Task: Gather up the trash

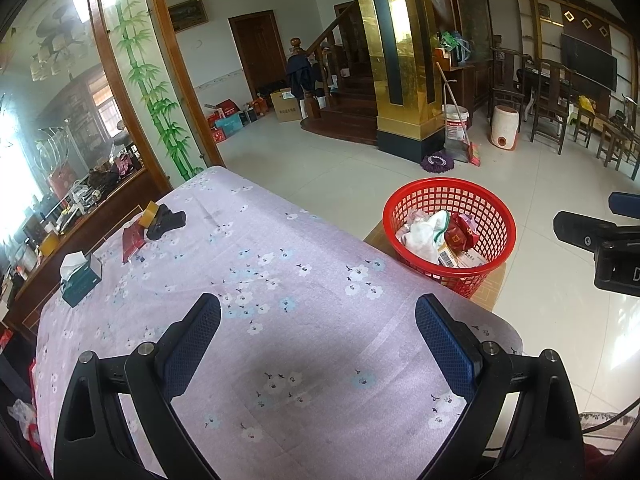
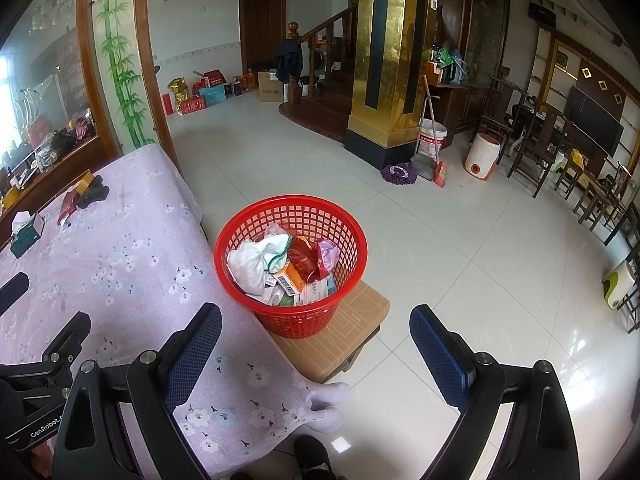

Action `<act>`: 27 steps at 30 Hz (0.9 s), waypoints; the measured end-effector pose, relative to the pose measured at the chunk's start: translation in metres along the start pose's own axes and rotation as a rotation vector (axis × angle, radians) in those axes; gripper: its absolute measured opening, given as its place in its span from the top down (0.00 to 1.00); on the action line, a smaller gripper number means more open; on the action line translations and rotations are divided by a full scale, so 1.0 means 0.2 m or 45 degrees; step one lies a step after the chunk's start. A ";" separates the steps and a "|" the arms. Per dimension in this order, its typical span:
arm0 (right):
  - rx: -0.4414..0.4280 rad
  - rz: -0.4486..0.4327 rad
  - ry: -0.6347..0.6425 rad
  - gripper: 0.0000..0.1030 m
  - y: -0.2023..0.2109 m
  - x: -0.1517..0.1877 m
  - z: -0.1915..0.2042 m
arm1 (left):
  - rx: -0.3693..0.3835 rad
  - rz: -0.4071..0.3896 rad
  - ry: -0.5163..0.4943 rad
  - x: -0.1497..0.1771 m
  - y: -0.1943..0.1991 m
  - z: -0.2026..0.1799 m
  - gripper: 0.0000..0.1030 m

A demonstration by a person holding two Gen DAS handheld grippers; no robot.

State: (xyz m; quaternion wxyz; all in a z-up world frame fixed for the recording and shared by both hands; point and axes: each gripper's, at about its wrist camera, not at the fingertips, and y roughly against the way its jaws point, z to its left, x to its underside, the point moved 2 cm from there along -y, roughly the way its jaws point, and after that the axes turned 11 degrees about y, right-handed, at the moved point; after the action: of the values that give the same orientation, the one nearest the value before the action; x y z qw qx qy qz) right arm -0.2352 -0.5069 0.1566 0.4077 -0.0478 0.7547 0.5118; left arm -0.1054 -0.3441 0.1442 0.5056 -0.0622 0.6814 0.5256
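Beside the floral tablecloth, red basket holds trash (both grippers agape, empty).

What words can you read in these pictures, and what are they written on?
"GenRobot." – white letters on the left gripper body, cut off after the dot.
"D" – cut-off letter on the right gripper body.
Packets in the red basket, bucket label, cardboard box: print too small.
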 end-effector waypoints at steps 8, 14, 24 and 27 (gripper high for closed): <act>-0.001 0.006 0.005 0.06 -0.01 0.00 0.01 | 0.002 0.011 0.005 0.01 -0.01 -0.01 0.06; -0.020 0.025 0.035 0.06 -0.05 -0.01 0.05 | -0.015 0.058 0.065 0.06 -0.04 0.07 0.06; -0.226 0.126 0.237 0.06 -0.23 -0.02 0.44 | -0.202 0.273 0.437 0.32 -0.10 0.64 0.06; -0.335 0.165 0.332 0.06 -0.29 -0.02 0.65 | -0.319 0.329 0.557 0.47 -0.06 0.86 0.06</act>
State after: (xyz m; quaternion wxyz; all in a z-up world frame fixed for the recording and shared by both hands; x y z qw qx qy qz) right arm -0.1305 -0.4307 0.0970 0.2628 -0.1180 0.7292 0.6208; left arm -0.0348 -0.1734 0.0761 0.2638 -0.1489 0.7064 0.6398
